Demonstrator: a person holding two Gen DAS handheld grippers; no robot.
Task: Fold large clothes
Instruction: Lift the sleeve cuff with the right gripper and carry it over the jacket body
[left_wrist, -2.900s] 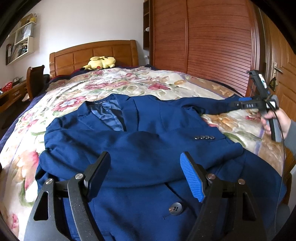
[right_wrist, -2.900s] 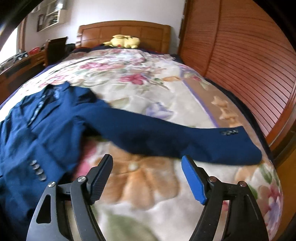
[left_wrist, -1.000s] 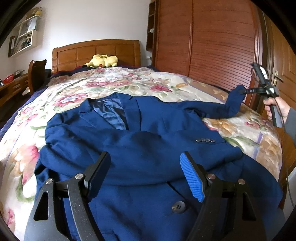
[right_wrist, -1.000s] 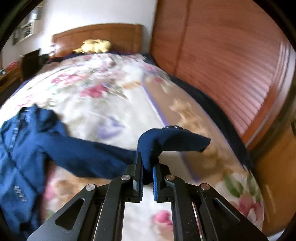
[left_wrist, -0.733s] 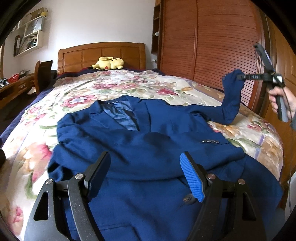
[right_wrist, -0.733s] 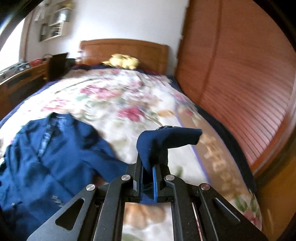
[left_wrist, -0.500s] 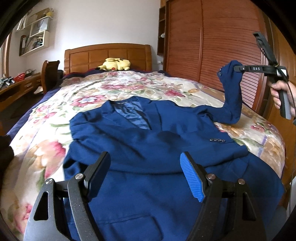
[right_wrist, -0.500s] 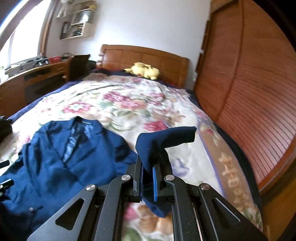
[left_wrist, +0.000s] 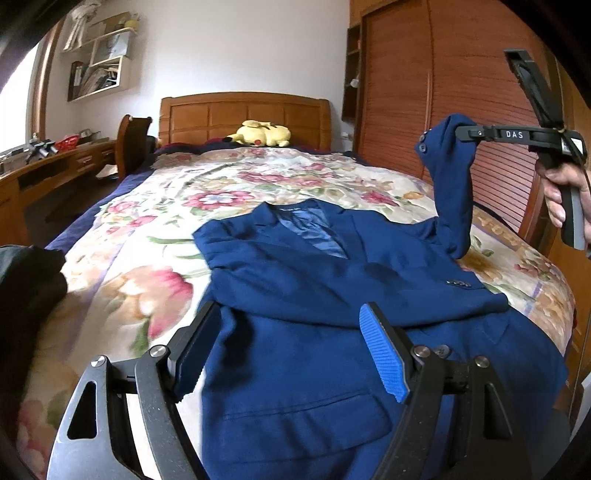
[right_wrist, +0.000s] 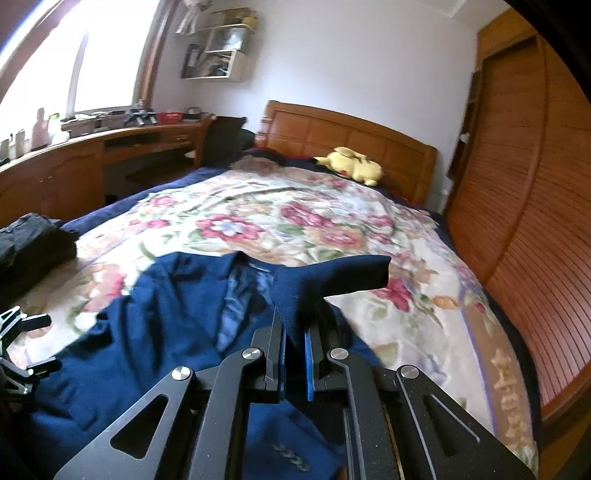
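Note:
A navy blue suit jacket (left_wrist: 317, 306) lies front-up on the floral bedspread (left_wrist: 155, 229), one sleeve folded across its chest. My left gripper (left_wrist: 291, 350) hovers open over the jacket's lower front, nothing between its fingers. My right gripper (right_wrist: 294, 328) is shut on the cuff of the other sleeve (right_wrist: 332, 277). In the left wrist view that sleeve (left_wrist: 452, 184) hangs lifted off the bed from the right gripper (left_wrist: 461, 133), held by a hand (left_wrist: 561, 192) at the right. The jacket (right_wrist: 177, 317) spreads below the right gripper.
A yellow plush toy (left_wrist: 262, 133) rests by the wooden headboard (left_wrist: 243, 114). Wooden wardrobe doors (left_wrist: 443, 92) run along the right of the bed. A dark garment (right_wrist: 29, 240) lies at the bed's left edge. A desk (right_wrist: 92, 147) and chair (left_wrist: 131, 144) stand at the left.
My right gripper has carried the sleeve cuff up off the bed and inward over the jacket. My left gripper has drifted sideways along the jacket's lower front, still open.

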